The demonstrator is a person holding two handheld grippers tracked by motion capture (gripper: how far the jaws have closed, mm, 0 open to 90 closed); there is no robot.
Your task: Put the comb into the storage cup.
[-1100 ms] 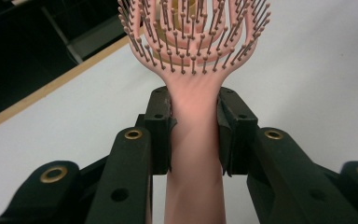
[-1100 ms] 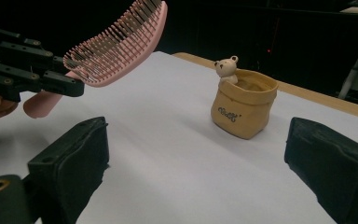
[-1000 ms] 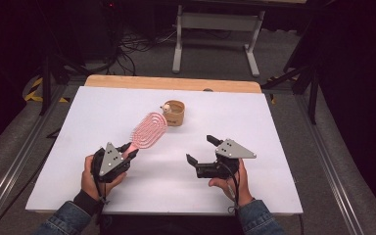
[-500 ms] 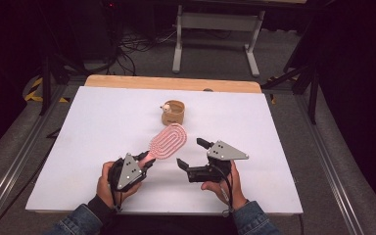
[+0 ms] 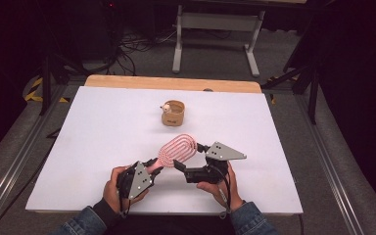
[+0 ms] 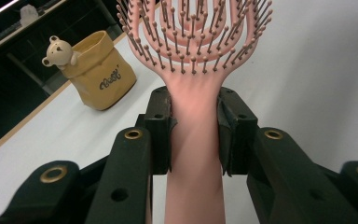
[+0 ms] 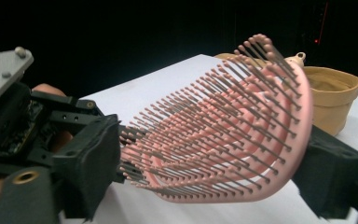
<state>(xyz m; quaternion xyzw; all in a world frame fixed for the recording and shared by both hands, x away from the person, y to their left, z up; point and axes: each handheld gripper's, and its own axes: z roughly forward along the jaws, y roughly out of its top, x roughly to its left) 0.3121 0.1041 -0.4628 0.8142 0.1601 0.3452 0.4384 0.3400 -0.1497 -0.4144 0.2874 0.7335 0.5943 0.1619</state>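
A pink hairbrush (image 5: 176, 149) with an open looped head is held low over the white table (image 5: 88, 137). My left gripper (image 5: 152, 166) is shut on its handle (image 6: 196, 154), a pad on each side. My right gripper (image 5: 188, 155) comes in from the right and its jaws have just been closing on the brush head (image 7: 223, 126). One pad meets the bristle tips and the other meets the back rim. A small tan cup (image 5: 172, 113) with a bear figure on its rim stands farther back on the table.
The wooden edge (image 5: 171, 83) of the table runs along the back, with a metal stand (image 5: 215, 29) on the floor behind it. Bare white surface lies left and right of both hands.
My left hand has carried the brush to the right, toward the right gripper. The right gripper's jaws have narrowed around the brush head.
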